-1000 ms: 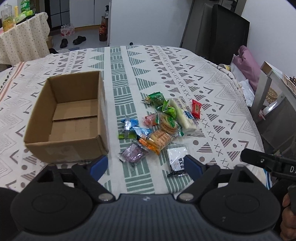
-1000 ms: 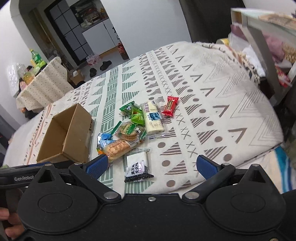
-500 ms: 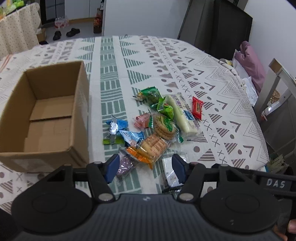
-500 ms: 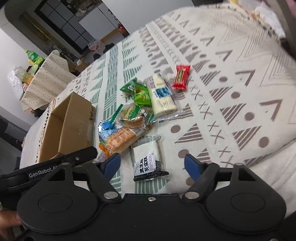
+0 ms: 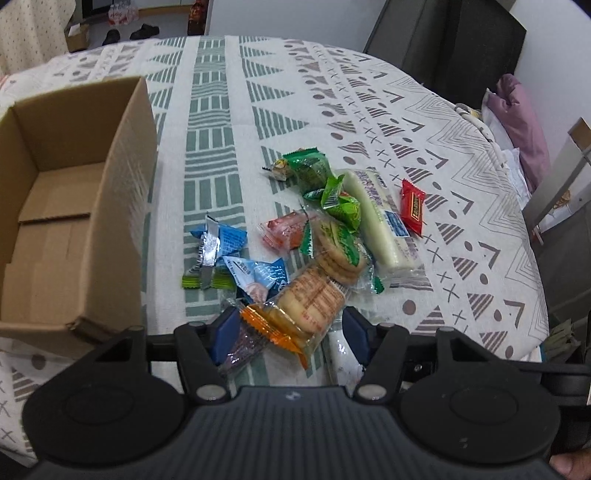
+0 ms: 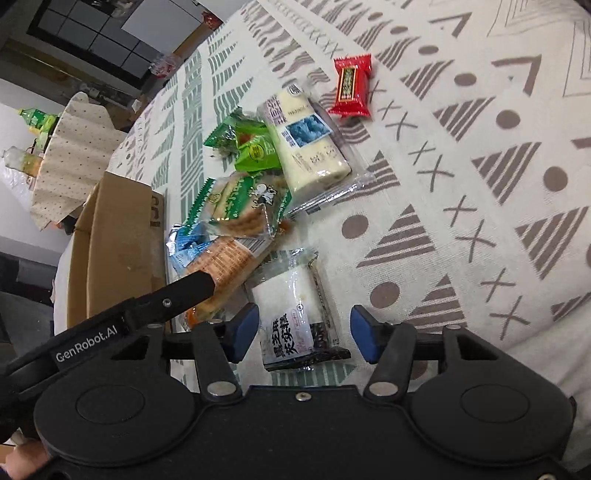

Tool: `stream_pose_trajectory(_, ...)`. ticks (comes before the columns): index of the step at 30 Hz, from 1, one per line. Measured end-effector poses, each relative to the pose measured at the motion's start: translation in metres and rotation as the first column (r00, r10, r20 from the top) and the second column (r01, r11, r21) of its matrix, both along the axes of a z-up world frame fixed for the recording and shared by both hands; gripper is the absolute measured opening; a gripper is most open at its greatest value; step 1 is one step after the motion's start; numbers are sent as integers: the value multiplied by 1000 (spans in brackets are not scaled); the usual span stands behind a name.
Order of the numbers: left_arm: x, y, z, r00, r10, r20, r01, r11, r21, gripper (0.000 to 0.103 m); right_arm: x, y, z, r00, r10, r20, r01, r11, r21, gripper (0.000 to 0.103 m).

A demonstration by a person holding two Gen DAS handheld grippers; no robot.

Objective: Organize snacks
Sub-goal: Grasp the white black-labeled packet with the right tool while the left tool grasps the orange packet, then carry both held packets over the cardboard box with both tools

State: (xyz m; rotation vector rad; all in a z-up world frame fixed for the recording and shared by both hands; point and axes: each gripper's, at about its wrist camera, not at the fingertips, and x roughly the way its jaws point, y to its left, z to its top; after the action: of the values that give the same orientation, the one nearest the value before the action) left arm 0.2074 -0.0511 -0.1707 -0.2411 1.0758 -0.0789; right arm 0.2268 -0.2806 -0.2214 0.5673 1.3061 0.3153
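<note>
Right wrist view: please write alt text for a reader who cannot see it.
The right gripper, fingers apart, straddles a white-and-black snack packet on a patterned tablecloth. Beyond lie more snacks, a red candy and a cardboard box.

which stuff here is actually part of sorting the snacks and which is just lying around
Part of the job:
- cardboard box, open
- cracker pack
- white sesame cake pack
- long white bar
- red candy
- green packets
- blue packets

Just lying about:
- patterned tablecloth
- pink cushion
- shoes
- bottles
</note>
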Motion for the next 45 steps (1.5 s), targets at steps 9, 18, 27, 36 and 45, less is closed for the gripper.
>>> stream_pose_trajectory(9,10,-4,-11,1000,8,-27,-8,1000,0,53,4,2,-6,1000,-16,18,16,1000,15,28)
stream_pose_trajectory(18,0,2,8,998,48,43,-46,998,-40,25,-5,-8,9,995,-45,93,42,999,27,18)
stream_pose_trajectory(27,-17,8,38,991,87,100,-85,996,-25,19,-10,-12,29,989,-92,120,79,991,105,15)
stream_pose_trajectory(36,-33,21,73,982,108,154,-107,994,-14,19,-9,5,61,976,-95,195,71,989,127,15)
stream_pose_trajectory(45,-46,37,103,970,124,210,-126,992,-5,19,-10,23,90,961,-103,258,68,988,139,15)
